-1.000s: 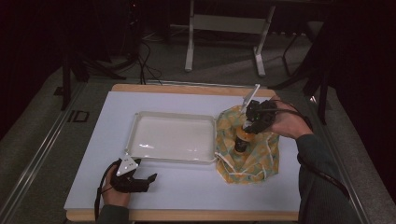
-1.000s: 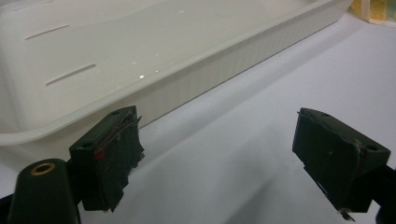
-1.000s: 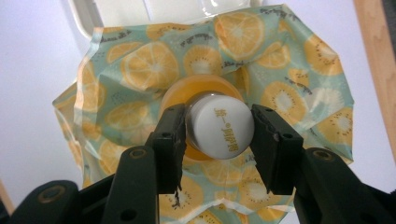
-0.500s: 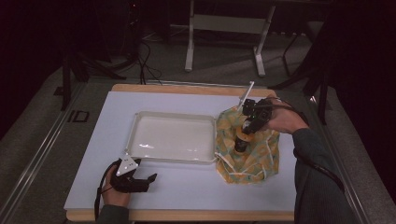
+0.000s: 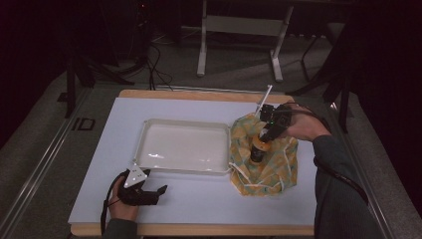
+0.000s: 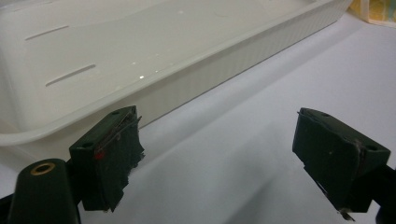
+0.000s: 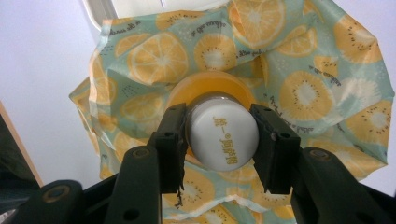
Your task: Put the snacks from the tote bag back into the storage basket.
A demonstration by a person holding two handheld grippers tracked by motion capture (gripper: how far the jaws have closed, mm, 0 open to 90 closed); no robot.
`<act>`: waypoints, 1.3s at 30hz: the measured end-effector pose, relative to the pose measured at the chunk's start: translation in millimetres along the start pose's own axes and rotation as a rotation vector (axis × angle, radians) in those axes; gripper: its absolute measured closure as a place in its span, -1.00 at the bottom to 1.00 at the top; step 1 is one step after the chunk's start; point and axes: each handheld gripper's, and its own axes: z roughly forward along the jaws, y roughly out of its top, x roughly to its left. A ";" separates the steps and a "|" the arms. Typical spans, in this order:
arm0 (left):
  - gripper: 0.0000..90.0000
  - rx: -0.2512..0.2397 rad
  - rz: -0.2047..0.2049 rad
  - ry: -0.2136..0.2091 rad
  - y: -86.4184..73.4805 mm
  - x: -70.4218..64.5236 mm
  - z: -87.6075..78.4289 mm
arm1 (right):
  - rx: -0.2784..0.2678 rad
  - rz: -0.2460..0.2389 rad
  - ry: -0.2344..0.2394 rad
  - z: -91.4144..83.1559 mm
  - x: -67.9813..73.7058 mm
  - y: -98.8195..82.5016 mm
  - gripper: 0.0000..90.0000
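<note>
An orange bottle (image 5: 259, 149) with a white cap (image 7: 223, 142) stands upright on a fruit-print cloth bag (image 5: 271, 169) at the right of the table. My right gripper (image 5: 266, 134) comes down on it from above. Its jaws have just been closing, and both pads now touch the sides of the cap (image 7: 219, 114). My left gripper (image 5: 161, 190) rests on the white table near the front left. It is open, with nothing between its pads (image 6: 218, 121), and points at the front wall of the white tray (image 6: 210, 70).
The shallow white tray (image 5: 179, 169) sits mid-table and holds nothing, with its right end touching the cloth bag (image 7: 299, 88). White drawstrings trail from the bag's front edge. A wooden table edge runs along the back and front.
My right gripper has shifted slightly over the bottle and its jaws have drawn in onto the cap. The left hand has stayed put.
</note>
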 end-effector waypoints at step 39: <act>-0.65 0.006 0.003 -0.001 0.4 0.0 0.5 | 0.003 0.009 -0.050 -14.3 9.5 -5.1 0.31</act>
